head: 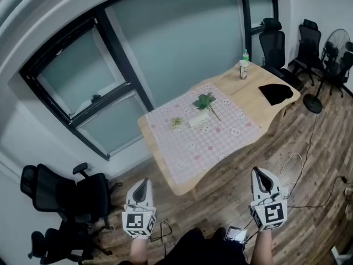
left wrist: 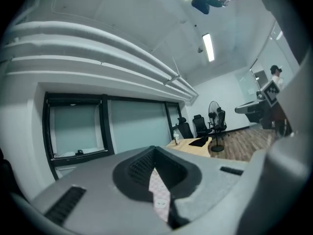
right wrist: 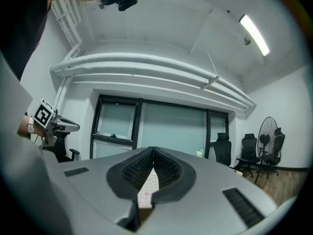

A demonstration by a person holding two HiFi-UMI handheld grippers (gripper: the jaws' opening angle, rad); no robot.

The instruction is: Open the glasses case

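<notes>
The wooden table stands well ahead of me, half covered by a pink checked cloth. A small pale oblong thing, possibly the glasses case, lies on the cloth beside a green sprig; it is too small to tell for sure. My left gripper and right gripper hover over the floor short of the table's near edge, both pointing at it. Each is shut with nothing between its jaws, as the left gripper view and the right gripper view show.
A flat black item, a cup and a bottle sit at the table's far right end. Black office chairs stand at the left and back right, with a floor fan. Cables trail on the wooden floor.
</notes>
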